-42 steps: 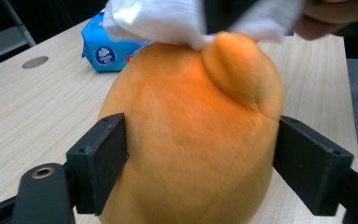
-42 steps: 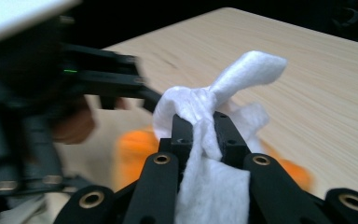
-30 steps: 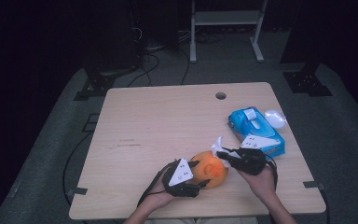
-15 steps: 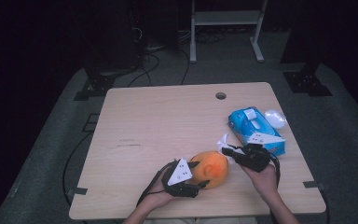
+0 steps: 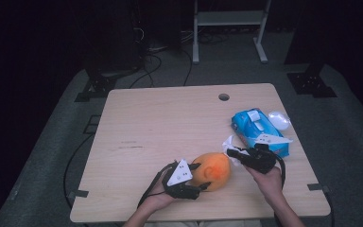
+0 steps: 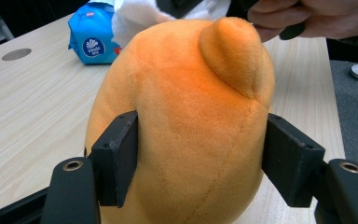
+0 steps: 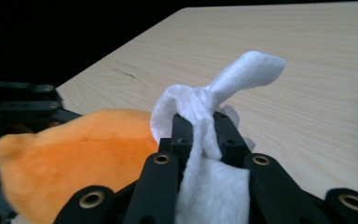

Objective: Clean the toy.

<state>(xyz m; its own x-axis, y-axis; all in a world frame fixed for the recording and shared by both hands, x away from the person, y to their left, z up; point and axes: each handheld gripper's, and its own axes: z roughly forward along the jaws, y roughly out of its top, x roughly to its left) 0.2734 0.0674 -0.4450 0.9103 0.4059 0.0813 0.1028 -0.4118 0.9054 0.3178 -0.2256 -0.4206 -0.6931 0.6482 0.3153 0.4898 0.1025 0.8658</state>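
Note:
An orange plush toy (image 5: 212,170) sits near the table's front edge, and my left gripper (image 5: 202,176) is shut on it, one jaw against each side. In the left gripper view the plush toy (image 6: 186,116) bulges between the two black pads (image 6: 121,154). My right gripper (image 5: 233,152) is shut on a white wipe (image 5: 228,144) and holds it just right of the toy's top. In the right gripper view the wipe (image 7: 205,121) is pinched between the jaws, with the toy (image 7: 74,158) low on the left.
A blue wipe pack (image 5: 257,131) lies at the table's right side, with a white lid-like piece (image 5: 279,119) beside it. The wooden table (image 5: 170,127) has a round hole (image 5: 223,97) near its far edge. Dark floor and stands surround it.
The right gripper with the wipe has drifted slightly right and away from the plush toy's top. The left gripper and the toy have stayed in place.

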